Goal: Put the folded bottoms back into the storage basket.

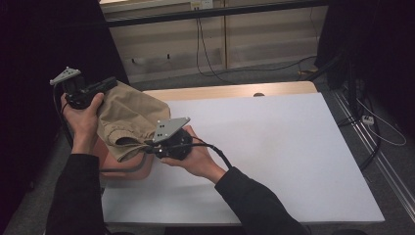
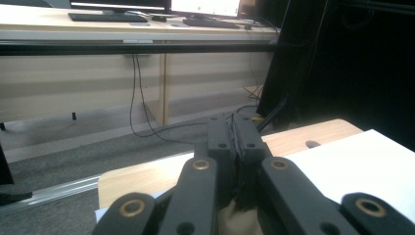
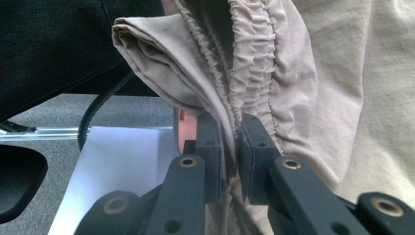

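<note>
1. The right gripper [image 3: 231, 147] is clamped on the gathered elastic hem of a beige cloth garment [image 3: 303, 73], its jaws closed with the bunched fabric pinched between them. Gripping at the elastic looks chosen because that seam is the thickest, least slippery part.

2. The left gripper [image 1: 105, 85], raised at the table's left edge, holds the far upper end of the same garment [image 1: 128, 115]. In the left gripper view its jaws stand nearly together, with a scrap of beige cloth visible at their base, so it appears closed on the fabric.

3. Between the two grips the garment hangs clear of the table, above its left edge, slack and folded on itself rather than stretched. Holding it at two ends and off the surface seems meant to let it fall open for spreading or folding.

4. Under the hanging cloth sits a reddish-pink tub [image 1: 120, 169] at the table's near-left corner; the garment's lower edge hangs just over it.

5. The white table top [image 1: 274, 147] beyond is bare, leaving room to lay the garment flat.

6. Behind the table run a wooden strip [image 1: 230, 90], grey floor and trailing cables [image 1: 210, 58].
</note>
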`<control>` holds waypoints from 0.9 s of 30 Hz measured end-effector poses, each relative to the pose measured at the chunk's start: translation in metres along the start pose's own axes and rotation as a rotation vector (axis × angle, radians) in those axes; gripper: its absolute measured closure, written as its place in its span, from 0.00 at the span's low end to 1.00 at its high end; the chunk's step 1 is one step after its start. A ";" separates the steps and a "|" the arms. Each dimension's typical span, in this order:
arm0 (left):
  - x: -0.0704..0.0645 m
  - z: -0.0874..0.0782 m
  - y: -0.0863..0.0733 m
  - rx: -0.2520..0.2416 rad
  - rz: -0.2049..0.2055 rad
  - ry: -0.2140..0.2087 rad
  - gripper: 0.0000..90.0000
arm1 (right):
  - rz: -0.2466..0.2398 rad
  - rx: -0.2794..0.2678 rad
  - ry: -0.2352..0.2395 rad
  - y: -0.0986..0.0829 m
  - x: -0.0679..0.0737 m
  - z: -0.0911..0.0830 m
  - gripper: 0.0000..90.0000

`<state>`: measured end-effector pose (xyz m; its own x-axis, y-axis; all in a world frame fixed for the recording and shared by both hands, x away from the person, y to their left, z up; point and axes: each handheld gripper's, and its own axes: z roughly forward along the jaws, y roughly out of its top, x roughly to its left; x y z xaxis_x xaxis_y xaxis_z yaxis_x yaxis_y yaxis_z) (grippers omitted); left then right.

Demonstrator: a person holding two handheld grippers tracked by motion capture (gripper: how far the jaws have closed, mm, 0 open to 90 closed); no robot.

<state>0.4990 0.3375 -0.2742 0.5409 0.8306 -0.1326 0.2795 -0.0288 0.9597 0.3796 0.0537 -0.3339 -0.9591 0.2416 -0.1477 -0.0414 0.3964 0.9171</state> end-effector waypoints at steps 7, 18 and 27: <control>0.013 0.000 -0.006 0.011 -0.020 0.004 0.98 | -0.004 0.028 0.004 0.007 -0.002 0.012 0.90; 0.030 -0.005 -0.013 0.001 -0.023 0.002 0.98 | 0.003 0.043 0.005 0.010 -0.002 0.035 0.90; 0.048 -0.004 -0.022 0.009 -0.015 0.010 0.98 | 0.008 0.055 -0.004 0.011 -0.001 0.052 0.90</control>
<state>0.5156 0.3804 -0.3011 0.5283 0.8367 -0.1443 0.2946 -0.0212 0.9554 0.3946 0.1041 -0.3425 -0.9581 0.2483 -0.1425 -0.0187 0.4424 0.8966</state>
